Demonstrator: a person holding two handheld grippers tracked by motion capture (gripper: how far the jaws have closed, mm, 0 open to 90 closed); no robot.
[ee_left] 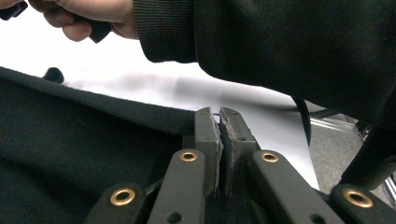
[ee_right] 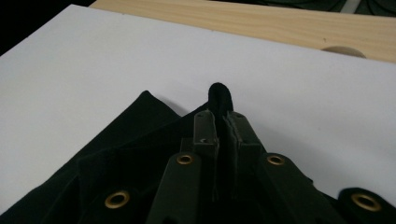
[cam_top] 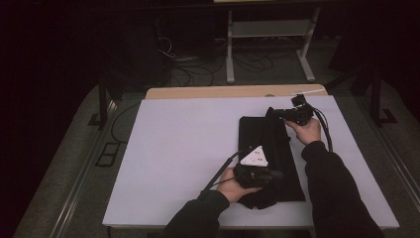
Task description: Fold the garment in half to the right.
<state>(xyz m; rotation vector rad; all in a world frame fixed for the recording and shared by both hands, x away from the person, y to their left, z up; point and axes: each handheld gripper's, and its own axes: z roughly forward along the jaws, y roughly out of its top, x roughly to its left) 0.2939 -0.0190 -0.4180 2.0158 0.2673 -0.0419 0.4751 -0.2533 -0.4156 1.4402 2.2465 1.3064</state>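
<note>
A black cloth (cam_top: 267,153), soft and matte, lies folded in a long strip on the white table (cam_top: 173,148). The left hand-held gripper (cam_top: 277,174) pinches its near edge; the right hand-held gripper (cam_top: 271,113) pinches its far corner, where a small fold sticks out past the jaws.

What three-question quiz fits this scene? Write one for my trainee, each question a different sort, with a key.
1. True or false: the right gripper is shut on a fold of the black fabric garment.
2. Multiple choice: in the high view, where does the left gripper grip the garment? A. at its far end; B. at its near end; C. it grips nothing.
3. Fill in: the garment lies on a ____ board that covers the light wooden table.

Key: 1 true; 2 B; 3 white.
</note>
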